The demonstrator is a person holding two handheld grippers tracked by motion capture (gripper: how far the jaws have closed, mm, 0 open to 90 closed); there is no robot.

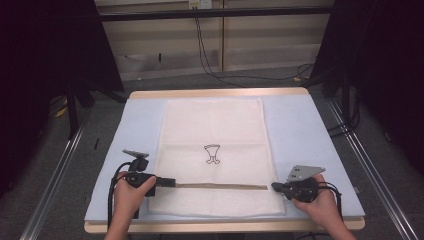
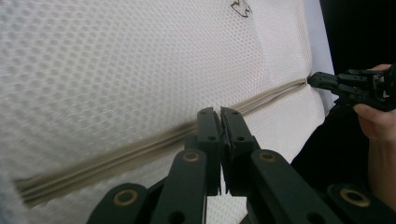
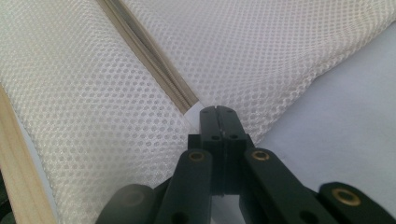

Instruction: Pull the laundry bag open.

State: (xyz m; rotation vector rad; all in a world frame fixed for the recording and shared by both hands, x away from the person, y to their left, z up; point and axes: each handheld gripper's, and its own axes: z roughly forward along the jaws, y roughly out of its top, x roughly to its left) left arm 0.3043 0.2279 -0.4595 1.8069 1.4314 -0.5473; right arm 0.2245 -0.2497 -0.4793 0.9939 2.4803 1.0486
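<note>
A white mesh bag [image 1: 212, 125] lies flat on the pale blue mat [image 1: 300, 125], with a small black drawing [image 1: 212, 153] at its middle. A beige zipper [image 1: 220, 186] runs across its near part. My left gripper [image 1: 172, 182] is shut at the zipper's left stretch; in the left gripper view its jaws [image 2: 220, 112] press together right on the zipper line [image 2: 116, 156], and the pull itself is hidden. My right gripper [image 1: 274, 186] is shut on the bag's edge at the zipper's right end [image 3: 187, 100], its jaws [image 3: 215, 109] closed over a small white tab.
The mat covers a wooden table whose far edge [image 1: 215, 93] and near strip [image 3: 14, 154] show. Metal rails [image 1: 60, 160] run along both sides on the floor. Cables [image 1: 210, 60] hang behind the table.
</note>
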